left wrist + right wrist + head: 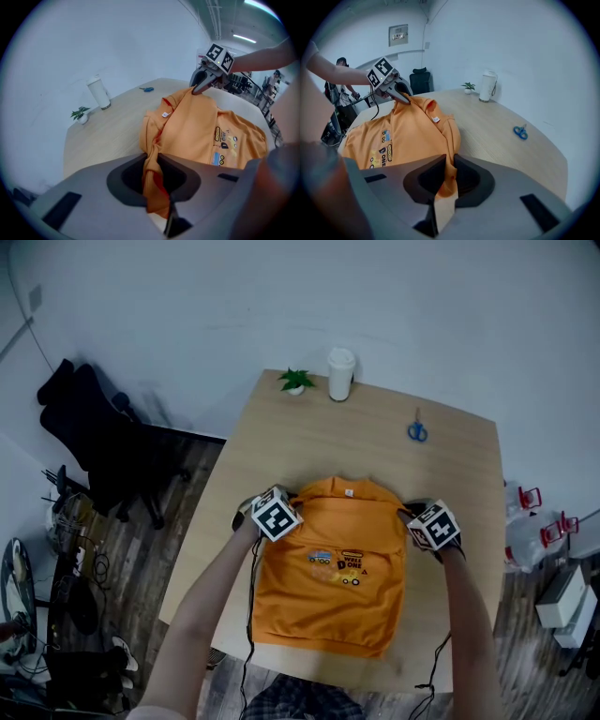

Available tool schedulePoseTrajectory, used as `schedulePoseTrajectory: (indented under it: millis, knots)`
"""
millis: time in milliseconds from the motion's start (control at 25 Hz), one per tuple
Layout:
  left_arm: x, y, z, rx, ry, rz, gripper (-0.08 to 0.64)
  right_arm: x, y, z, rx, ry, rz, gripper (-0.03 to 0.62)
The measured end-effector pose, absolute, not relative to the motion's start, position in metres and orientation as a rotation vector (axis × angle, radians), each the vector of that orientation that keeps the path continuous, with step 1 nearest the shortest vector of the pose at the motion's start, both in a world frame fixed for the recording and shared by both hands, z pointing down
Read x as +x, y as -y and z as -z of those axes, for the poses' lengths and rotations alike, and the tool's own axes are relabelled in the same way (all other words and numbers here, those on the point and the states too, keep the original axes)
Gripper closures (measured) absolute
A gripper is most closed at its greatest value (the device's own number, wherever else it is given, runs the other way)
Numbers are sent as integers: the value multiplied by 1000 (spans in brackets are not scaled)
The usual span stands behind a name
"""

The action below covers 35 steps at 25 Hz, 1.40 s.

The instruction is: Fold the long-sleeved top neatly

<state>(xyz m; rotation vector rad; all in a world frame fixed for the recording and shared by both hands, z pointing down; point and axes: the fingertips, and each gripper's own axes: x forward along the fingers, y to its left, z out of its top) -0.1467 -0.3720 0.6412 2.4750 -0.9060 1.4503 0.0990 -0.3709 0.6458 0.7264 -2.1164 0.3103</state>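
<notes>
Office, swivel chair, wooden table (white walls)

Orange top: soft matt cloth, creased; table: pale smooth wood grain; scissors: blue plastic handles.

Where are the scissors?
In the head view, the scissors lie far right on the table, beyond the orange top and right of the white cup.

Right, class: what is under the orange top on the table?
The wooden table shows all around the orange top, so the top lies on it. Anything else beneath the cloth is covered and cannot be seen.
</notes>
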Motion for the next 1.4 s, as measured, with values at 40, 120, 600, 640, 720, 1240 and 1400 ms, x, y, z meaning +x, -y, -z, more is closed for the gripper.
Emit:
schedulePoseTrajectory:
  millis: [40,120,600,640,720,1240,1400]
  knots:
    - [-147,367,-637,2495,921,-1456,500,98,368,-641,733,2123,-280,543]
    - [-149,358,-629,2534,945,-1460,500,95,362,-630,748,2143,-226,543]
    - [-146,296,-589,2794,1047,-1501,499,83,297,-581,765,2239,102,543]
    - [-145,290,-587,2822,1045,-1517,499,82,290,-579,756,2239,133,541]
    - [-142,276,-585,2869,1034,-1547,499,81,277,-575,745,2243,179,541]
    - [-146,193,-588,2886,853,-1558,497,71,191,-572,576,2256,212,541]
    - [-147,171,-590,2891,838,-1563,497,67,166,-575,527,2247,227,541]
